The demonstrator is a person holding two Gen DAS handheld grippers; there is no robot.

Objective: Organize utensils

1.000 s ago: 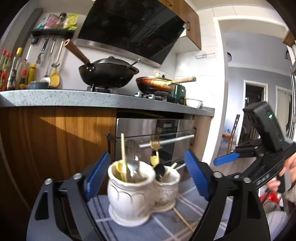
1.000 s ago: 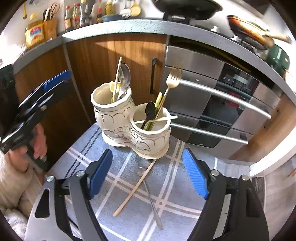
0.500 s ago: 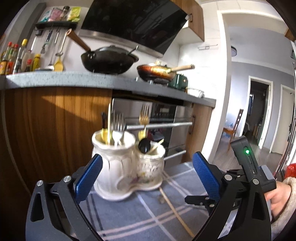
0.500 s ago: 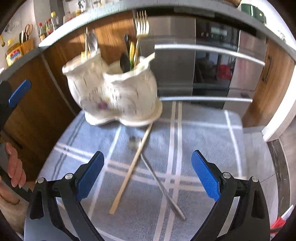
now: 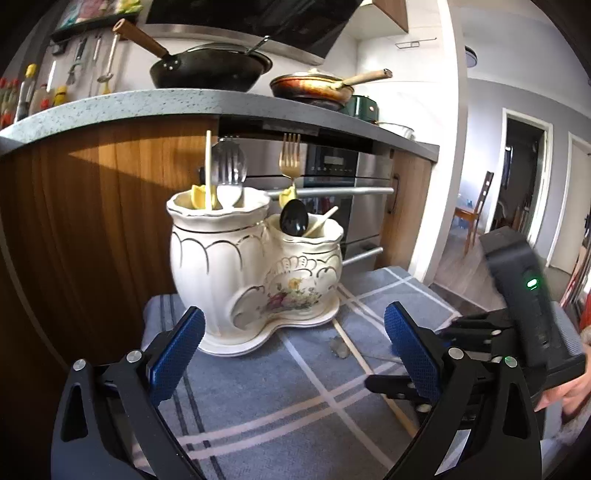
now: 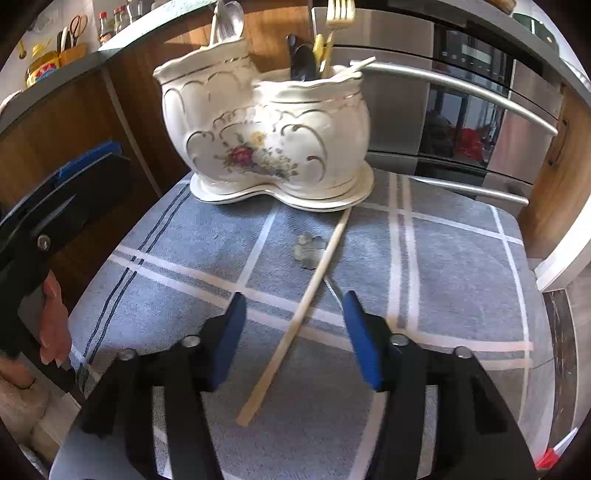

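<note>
Right gripper [image 6: 293, 332], jaws just narrowing but pads clear, straddles the wooden chopstick [image 6: 299, 314] lying on the grey checked cloth [image 6: 443, 266] near the white double utensil holder [image 6: 266, 136]; left gripper [image 5: 293, 347] gapes wide, holding nothing.

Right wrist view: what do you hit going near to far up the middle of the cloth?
Right claw → wooden chopstick → metal utensil head → white ceramic holder → gold fork standing in it.
</note>
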